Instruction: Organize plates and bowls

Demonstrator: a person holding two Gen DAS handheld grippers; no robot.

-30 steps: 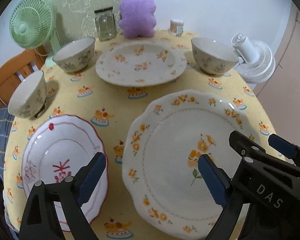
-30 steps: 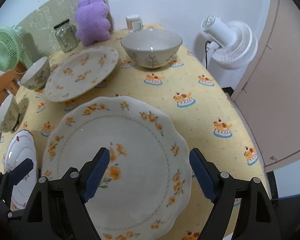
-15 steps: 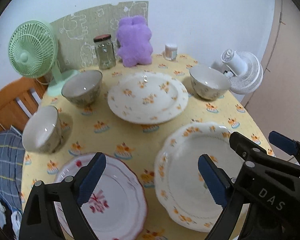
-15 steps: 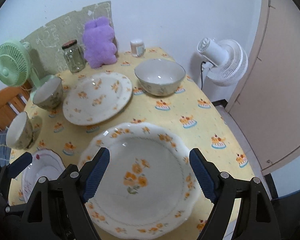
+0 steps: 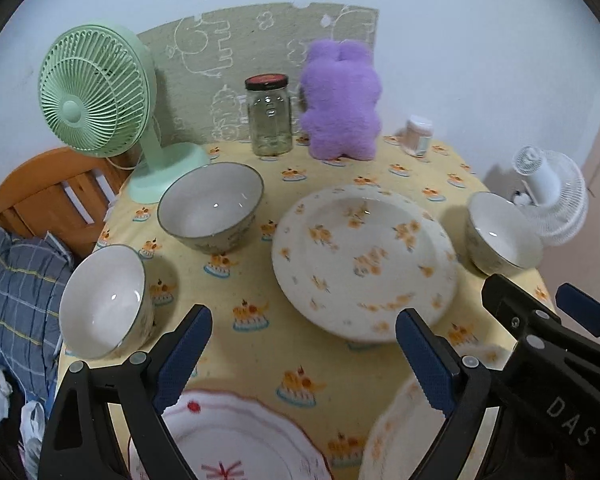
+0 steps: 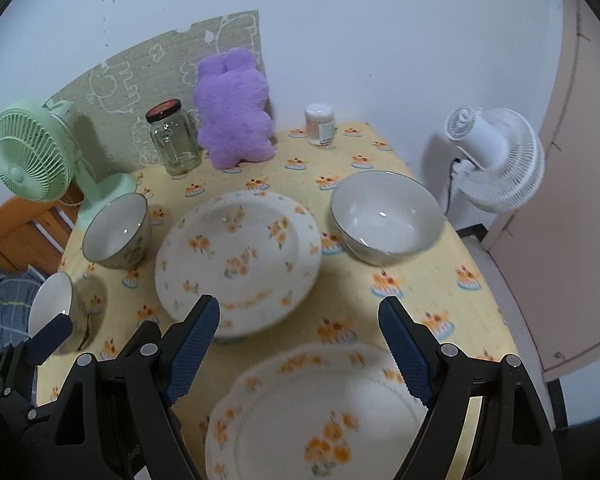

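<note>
A round orange-flowered plate lies mid-table. A scalloped orange-flowered plate sits at the near edge, a red-rimmed plate to its left. Three bowls stand around: one back left, one at the left edge, one at the right. My left gripper hangs open above the cloth between the plates. My right gripper is open above the scalloped plate's far rim. Neither holds anything.
At the back stand a green fan, a glass jar, a purple plush toy and a small container. A white fan stands beyond the table's right edge. A wooden chair is at the left.
Both grippers pulled back and rose, tilting up: the near plates slid to the bottom of both views and the back of the table and wall came into sight. Jaws stayed open.
</note>
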